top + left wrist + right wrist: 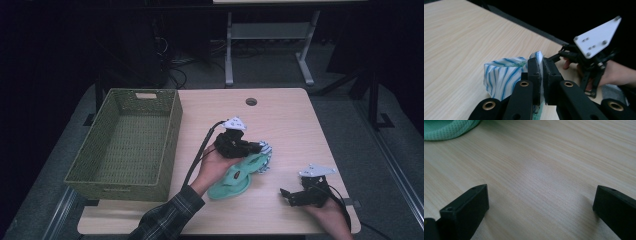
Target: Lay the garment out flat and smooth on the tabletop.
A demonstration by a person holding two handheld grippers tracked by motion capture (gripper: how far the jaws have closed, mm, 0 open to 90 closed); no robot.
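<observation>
Left gripper (pixel 541 75): jaws pinching blue-striped white cloth (pixel 504 75) | right gripper (pixel 541 205): jaws spread above table (pixel 544 157) | green basket (pixel 125 145) at left.

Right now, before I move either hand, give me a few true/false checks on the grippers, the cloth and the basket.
1. The left gripper is shut on the striped cloth. True.
2. The right gripper is shut on the green cloth. False: its jaws stand wide apart over bare table, holding nothing.
3. The basket has cloth in it. False: nothing shows inside it; both cloths are on the table beside it.
4. The basket sits at the table's left side. True.
5. The green cloth lies between the basket and the right gripper. True.
</observation>
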